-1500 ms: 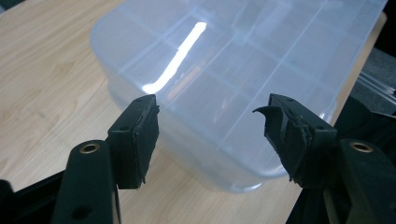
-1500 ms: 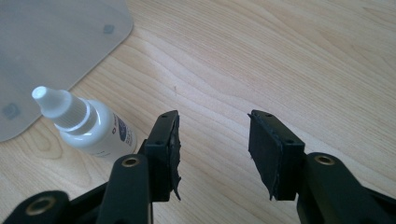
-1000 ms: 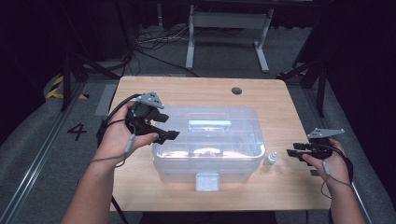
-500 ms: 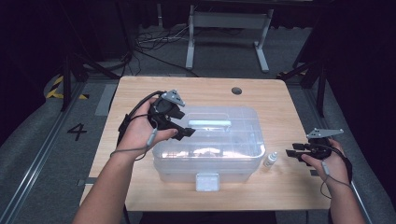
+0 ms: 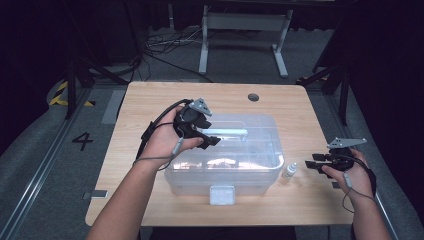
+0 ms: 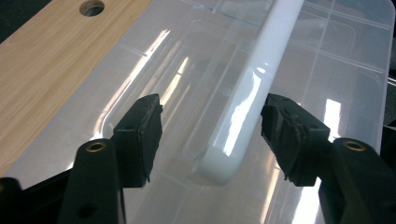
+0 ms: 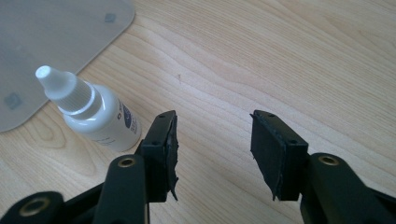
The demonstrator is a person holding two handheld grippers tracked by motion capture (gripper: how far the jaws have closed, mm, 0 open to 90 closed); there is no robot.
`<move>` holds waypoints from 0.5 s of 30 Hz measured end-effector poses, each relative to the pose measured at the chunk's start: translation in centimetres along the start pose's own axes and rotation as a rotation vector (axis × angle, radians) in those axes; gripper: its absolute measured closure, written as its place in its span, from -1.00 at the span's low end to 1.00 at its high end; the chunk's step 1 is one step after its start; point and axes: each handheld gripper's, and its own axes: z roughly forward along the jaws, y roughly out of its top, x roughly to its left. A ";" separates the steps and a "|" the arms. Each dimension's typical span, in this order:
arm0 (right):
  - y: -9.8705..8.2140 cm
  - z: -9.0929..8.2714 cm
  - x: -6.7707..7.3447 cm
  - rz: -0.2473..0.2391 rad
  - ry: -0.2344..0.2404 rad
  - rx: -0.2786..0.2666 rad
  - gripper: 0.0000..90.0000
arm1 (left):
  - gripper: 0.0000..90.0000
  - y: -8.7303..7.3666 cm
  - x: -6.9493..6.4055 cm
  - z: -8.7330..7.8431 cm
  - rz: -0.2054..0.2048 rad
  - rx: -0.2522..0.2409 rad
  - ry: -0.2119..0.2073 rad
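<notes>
Straddling the white handle [image 6: 247,100] on the clear bin's lid [image 5: 260,131] at frame centre, my left gripper [image 6: 212,126] has just been narrowing its jaws, pads not yet touching. Lid unopened. At lower right, my right gripper [image 7: 212,149] waits spread beside the dropper bottle [image 7: 95,114].

A light wooden table [image 5: 150,100] stands on a grey floor, with a round cable hole [image 5: 253,97] near its far edge. A small white dropper bottle [image 5: 289,170] stands upright near the table's right side. Beyond the table's far edge are a metal frame stand [image 5: 244,35] and loose cables [image 5: 160,45]; a painted number 4 [image 5: 83,140] marks the floor left of the table.
</notes>
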 end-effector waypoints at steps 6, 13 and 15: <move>0.0 0.2 0.1 -0.004 0.004 0.002 0.15 | 0.36 0.2 -0.2 0.8 0.053 0.042 -0.019; 0.1 0.1 0.2 -0.006 0.006 0.002 0.15 | 0.59 0.6 -0.6 0.8 0.109 0.075 0.027; 0.1 0.1 0.2 -0.002 0.004 0.001 0.15 | 0.59 0.7 -0.6 0.8 0.114 0.079 0.030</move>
